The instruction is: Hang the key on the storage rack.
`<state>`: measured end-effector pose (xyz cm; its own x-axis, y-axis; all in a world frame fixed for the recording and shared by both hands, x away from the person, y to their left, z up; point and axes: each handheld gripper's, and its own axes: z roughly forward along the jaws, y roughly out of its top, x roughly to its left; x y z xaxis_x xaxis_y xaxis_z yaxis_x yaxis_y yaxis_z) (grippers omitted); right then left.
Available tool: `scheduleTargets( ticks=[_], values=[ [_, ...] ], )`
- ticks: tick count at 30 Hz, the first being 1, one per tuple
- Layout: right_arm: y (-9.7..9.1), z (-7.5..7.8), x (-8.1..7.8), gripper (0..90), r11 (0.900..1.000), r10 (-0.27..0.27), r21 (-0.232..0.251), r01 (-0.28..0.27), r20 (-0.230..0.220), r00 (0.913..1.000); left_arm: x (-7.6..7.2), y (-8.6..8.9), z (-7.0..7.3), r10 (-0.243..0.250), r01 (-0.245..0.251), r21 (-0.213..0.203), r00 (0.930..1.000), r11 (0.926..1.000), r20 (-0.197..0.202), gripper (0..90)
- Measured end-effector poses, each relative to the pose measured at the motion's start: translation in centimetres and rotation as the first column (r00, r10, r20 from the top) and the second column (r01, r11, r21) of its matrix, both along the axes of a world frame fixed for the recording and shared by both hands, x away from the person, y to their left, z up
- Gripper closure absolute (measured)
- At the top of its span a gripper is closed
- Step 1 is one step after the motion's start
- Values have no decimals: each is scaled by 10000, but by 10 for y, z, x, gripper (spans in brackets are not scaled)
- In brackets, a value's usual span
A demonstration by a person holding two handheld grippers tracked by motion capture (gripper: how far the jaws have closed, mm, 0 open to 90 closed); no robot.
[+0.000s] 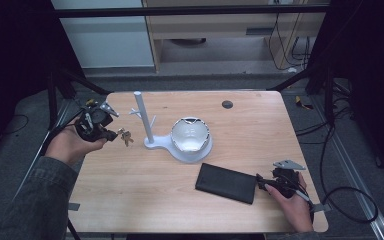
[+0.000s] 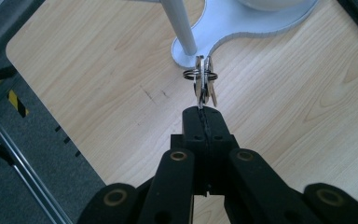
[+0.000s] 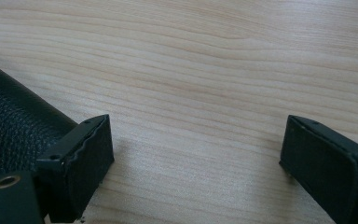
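The left gripper (image 2: 200, 109) has its fingers pinched on the blade of one key, so the bunch of keys (image 2: 201, 83) hangs in the air just beside the white stand (image 1: 145, 117), above the table (image 1: 130, 185). Small, stiff, light and smooth, the keys likely swing and slip, so the ring offers a surer hold. The right gripper (image 3: 196, 149) rests with fingers spread beside the black wallet (image 1: 226, 183).

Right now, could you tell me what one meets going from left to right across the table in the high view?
Left gripper → keys it holds → white stand's post → white bowl → black wallet → right gripper, jaws open beside the wallet.
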<state>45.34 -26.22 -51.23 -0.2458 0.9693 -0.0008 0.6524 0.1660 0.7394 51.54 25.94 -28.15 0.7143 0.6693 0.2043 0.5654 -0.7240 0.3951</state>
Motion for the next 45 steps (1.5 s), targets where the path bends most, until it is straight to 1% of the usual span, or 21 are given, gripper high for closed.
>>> scheduleTargets(
  ticks=[2, 7, 9, 13, 14, 15, 21, 28, 31, 45],
  values=[
    [0, 0, 1, 84, 10000, -27, -5, 27, -5, 10000, 2, 0, 2, -43, 43, 3, 10000, 10000, -20, 900],
    [0, 0, 2, 70, 10000, -55, -41, 55, -12, 10000, 6, 1, 6, 71, -71, -73, 9999, 9999, 84, 900],
    [0, -1, 2, 70, 10000, -54, -41, 54, -14, 10000, 8, -1, 8, 56, -56, -5, 9999, 10000, 113, 900],
    [0, -1, 2, 70, 10000, -54, -40, 54, -13, 10000, 12, -6, 15, -152, 151, 109, 9998, 9998, 150, 900],
    [0, -1, 2, 70, 10000, -57, -42, 57, -11, 10000, 13, -8, 16, -116, 115, 63, 9998, 9999, 186, 900],
    [0, -1, 2, 70, 10000, -83, -28, 83, -20, 10000, 14, -9, 17, -166, 163, 138, 9997, 9998, 194, 900],
    [1, -1, 2, 70, 9999, -109, -26, 109, -20, 9999, 23, -16, 21, -279, 274, 278, 9994, 9992, 195, 900],
    [1, -1, -1, 70, 9999, -121, -31, 121, -12, 9999, 32, -19, 26, -185, 178, 332, 9996, 9993, 210, 900],
    [1, 0, -2, 70, 9999, -129, -21, 129, -27, 9999, 33, -19, 26, -115, 104, 463, 9996, 9989, 242, 900],
    [1, -1, -4, 70, 9999, -111, -21, 111, -37, 9999, 41, -19, 31, 126, -144, 544, 9994, 9984, 327, 900]
  ],
)
